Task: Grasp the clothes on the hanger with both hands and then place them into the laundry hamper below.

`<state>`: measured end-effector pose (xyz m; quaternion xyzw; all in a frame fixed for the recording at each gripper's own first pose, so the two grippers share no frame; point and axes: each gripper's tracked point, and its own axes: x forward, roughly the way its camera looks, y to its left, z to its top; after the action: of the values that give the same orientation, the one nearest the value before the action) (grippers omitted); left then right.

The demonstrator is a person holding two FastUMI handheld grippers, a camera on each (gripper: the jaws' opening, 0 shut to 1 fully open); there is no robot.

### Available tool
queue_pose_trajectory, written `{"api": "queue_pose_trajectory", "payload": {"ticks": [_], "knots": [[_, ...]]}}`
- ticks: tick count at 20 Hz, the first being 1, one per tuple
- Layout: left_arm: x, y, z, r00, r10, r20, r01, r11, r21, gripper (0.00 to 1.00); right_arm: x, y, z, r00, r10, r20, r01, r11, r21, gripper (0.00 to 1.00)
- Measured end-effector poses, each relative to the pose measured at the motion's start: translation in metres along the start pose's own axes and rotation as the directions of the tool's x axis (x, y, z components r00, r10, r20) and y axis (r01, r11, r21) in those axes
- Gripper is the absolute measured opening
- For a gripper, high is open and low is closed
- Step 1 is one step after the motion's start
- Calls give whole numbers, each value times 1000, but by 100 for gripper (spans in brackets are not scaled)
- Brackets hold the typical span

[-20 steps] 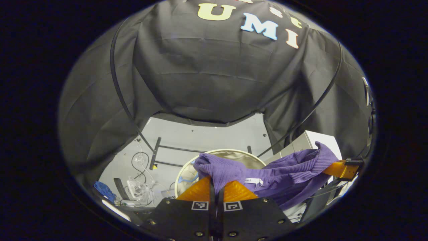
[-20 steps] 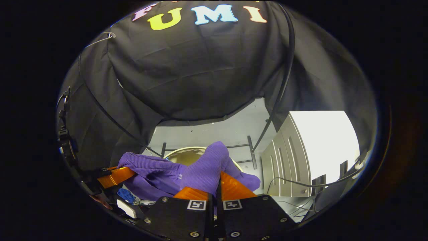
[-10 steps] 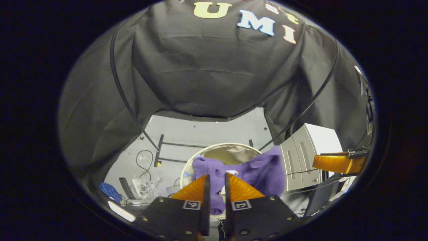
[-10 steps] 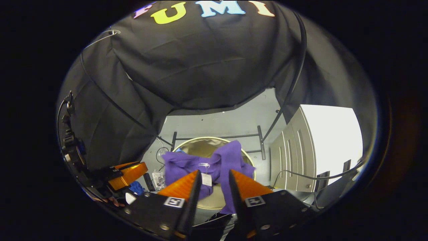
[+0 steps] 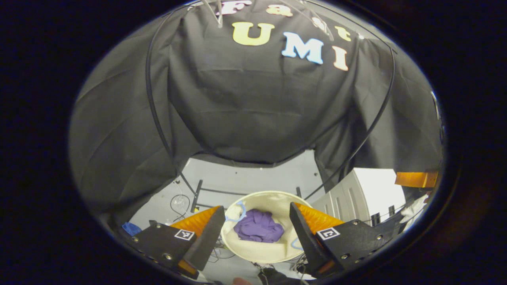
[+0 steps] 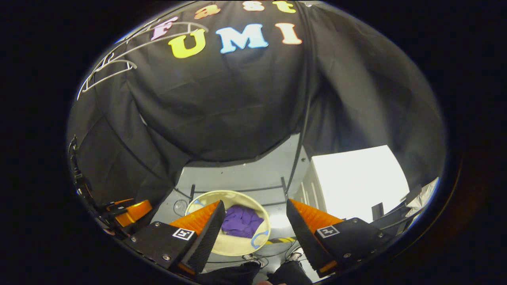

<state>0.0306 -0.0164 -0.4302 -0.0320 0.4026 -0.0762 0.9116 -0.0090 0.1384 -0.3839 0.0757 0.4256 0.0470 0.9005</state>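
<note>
Purple garment (image 5: 258,230): a crumpled knit, lying loose at the bottom of the laundry hamper (image 5: 273,253); no finger touches it. Seen again in the right gripper view (image 6: 240,221), half behind one finger.
Laundry hamper: round, cream, soft-walled, with pale blue handle loops; stands on the grey floor (image 5: 253,182) directly below both grippers.
Left gripper (image 5: 253,233): fingers spread wide and empty, framing the hamper mouth from above.
Right gripper (image 6: 253,231): fingers likewise spread wide, nothing between them; the hamper (image 6: 233,245) lies below, toward its left finger.
Hangers (image 6: 107,73): pale wire hangers at the upper left of the right gripper view, high on the booth wall; whether any clothing hangs there cannot be told.
White cabinet (image 6: 356,182): beside the hamper, well apart from the garment.
Task progress: judged essentially complete for this garment, which is off the hanger, released and inside the hamper. What is left appears to be only withdrawing both grippers, unless further clothes hang out of sight.
</note>
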Motion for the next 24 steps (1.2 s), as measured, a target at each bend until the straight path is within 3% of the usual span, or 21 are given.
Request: {"api": "queue_pose_trajectory", "payload": {"ticks": [2, 5, 9, 10, 12, 15, 18, 19, 20, 22, 24], "knots": [[-27, -8, 35, 998, 19, 63, -16, 999, -37, 95, -17, -28, 32, 995, -27, 101, 27, 1000, 0, 92], [-71, -28, 91, 985, 56, 165, -43, 996, -80, 99, -50, -70, 76, 969, -38, 243, 38, 999, 6, 95], [-141, -72, 163, 947, 88, 310, -61, 993, -98, 95, -96, -131, 133, 910, -48, 412, 65, 997, -29, 96], [-158, -81, 181, 932, 99, 349, -72, 993, -89, 97, -106, -143, 145, 892, -45, 450, 66, 997, -30, 92], [-194, -103, 215, 893, 114, 436, -90, 993, -76, 99, -129, -160, 170, 859, -23, 511, 38, 999, -20, 96], [-248, -149, 260, 813, 107, 572, -78, 994, -75, 99, -159, -195, 207, 801, -15, 598, 30, 999, -14, 92], [-301, -174, 271, 718, 130, 683, -107, 991, -76, 99, -183, -220, 240, 743, -14, 670, 48, 998, -32, 95], [-317, -183, 273, 687, 127, 716, -107, 992, -74, 99, -191, -225, 251, 722, -16, 692, 51, 998, -31, 91], [-333, -192, 265, 661, 122, 741, -105, 992, -70, 99, -200, -226, 260, 702, -8, 712, 35, 999, -23, 95], [-354, -191, 262, 622, 139, 771, -123, 989, -79, 99, -210, -216, 267, 683, 30, 730, -25, 1000, -17, 95], [-372, -181, 273, 580, 177, 795, -163, 982, -99, 99, -214, -216, 270, 668, 46, 743, -39, 999, -27, 95]]}}
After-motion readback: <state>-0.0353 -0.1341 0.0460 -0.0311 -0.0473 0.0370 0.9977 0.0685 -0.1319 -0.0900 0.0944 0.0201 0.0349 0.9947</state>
